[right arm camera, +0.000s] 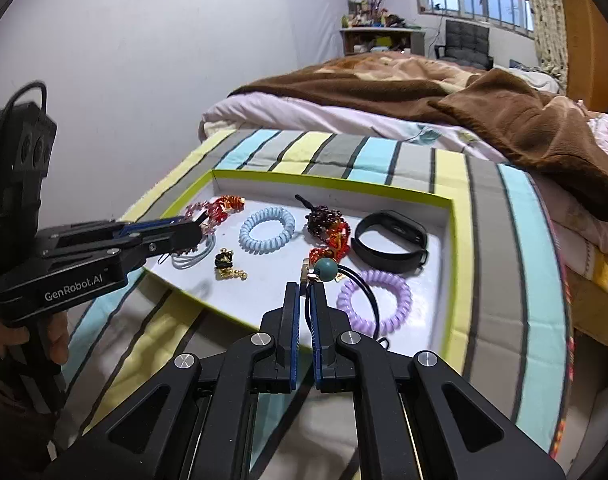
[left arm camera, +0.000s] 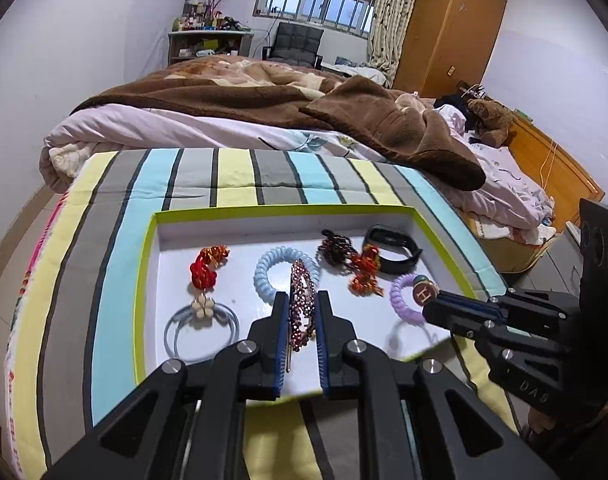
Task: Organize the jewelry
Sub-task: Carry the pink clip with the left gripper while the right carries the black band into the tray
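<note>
Rhinestone-studded, the hair clip [left arm camera: 301,304] sits clenched in our left gripper [left arm camera: 301,300] above the tray [left arm camera: 283,212]. Our right gripper [right arm camera: 304,292] pinches a black hair tie with a teal bead [right arm camera: 326,270]. We judge sorting barely begun: coil ties, beads and a black band lie loose in the tray.

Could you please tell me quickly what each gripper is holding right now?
Left gripper: closed on the rhinestone hair clip.
Right gripper: closed on the beaded hair tie.
</note>
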{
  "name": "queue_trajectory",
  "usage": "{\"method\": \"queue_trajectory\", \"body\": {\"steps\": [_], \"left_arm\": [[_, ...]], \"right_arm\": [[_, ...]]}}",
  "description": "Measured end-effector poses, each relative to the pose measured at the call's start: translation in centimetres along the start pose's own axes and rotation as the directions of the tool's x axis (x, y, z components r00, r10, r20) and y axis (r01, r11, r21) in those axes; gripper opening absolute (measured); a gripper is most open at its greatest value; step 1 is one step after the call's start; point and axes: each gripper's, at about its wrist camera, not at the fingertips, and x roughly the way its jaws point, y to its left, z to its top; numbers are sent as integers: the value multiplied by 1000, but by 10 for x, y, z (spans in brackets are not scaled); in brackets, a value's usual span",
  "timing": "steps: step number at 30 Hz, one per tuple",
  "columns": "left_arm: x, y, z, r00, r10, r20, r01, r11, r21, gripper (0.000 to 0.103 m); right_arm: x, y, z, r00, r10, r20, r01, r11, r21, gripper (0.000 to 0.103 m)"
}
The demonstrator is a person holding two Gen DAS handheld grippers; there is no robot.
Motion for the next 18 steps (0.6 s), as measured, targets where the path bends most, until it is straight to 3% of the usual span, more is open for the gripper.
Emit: {"method": "queue_trajectory", "body": {"steps": [18], "left_arm": [[35, 19, 1, 998, 6, -66, -9, 999, -39, 13]], "right_arm": [[48, 5, 1, 994, 24, -105, -28, 999, -36, 5]]}}
